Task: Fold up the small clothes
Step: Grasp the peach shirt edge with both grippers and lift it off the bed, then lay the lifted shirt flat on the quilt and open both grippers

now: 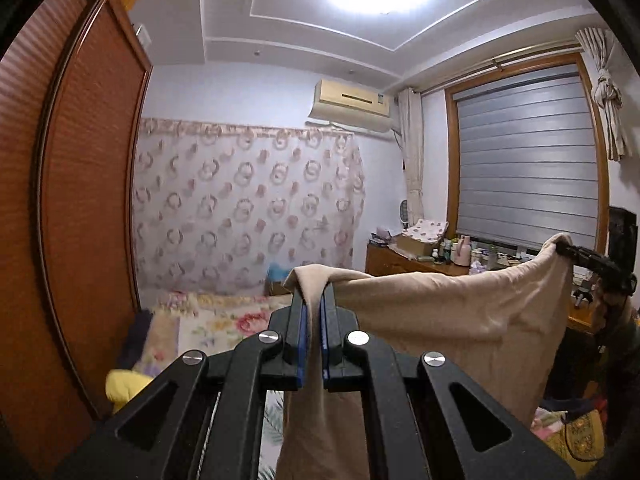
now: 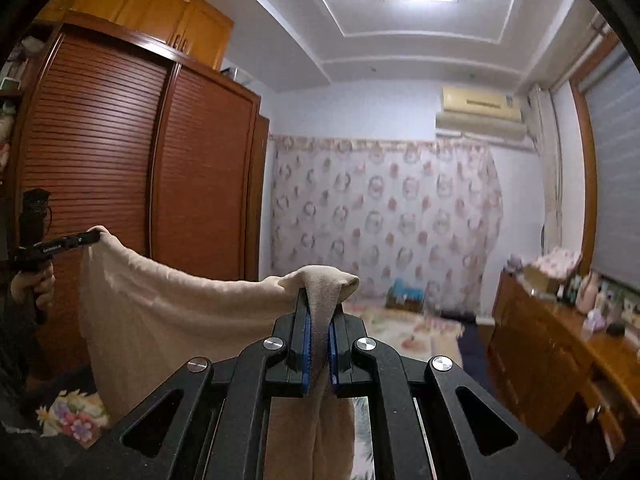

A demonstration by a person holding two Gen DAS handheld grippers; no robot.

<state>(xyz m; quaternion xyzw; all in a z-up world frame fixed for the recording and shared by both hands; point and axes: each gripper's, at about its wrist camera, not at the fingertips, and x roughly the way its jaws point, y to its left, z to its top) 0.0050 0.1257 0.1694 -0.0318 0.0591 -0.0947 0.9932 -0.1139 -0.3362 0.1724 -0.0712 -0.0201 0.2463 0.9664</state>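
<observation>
Currently, both grippers are holding one beige garment (image 1: 460, 312) aloft above a bed with a floral cover (image 1: 224, 320). The left gripper (image 1: 313, 300) is clamping one upper corner between its blue-padded jaws, with cloth bunching over the fingertips and trailing down behind them. The right gripper (image 2: 320, 308) is pinching the opposite upper corner in the same manner. In the left wrist view the right gripper is showing at the right edge, gripping the far corner; in the right wrist view the left gripper is showing at the left edge, likewise closed on fabric. The garment's top edge is sagging between the two grips, and the body is hanging freely below. A louvred wooden wardrobe (image 2: 132, 152) is standing to the left; a cluttered wooden dresser (image 2: 560, 332) is standing beneath the window.
</observation>
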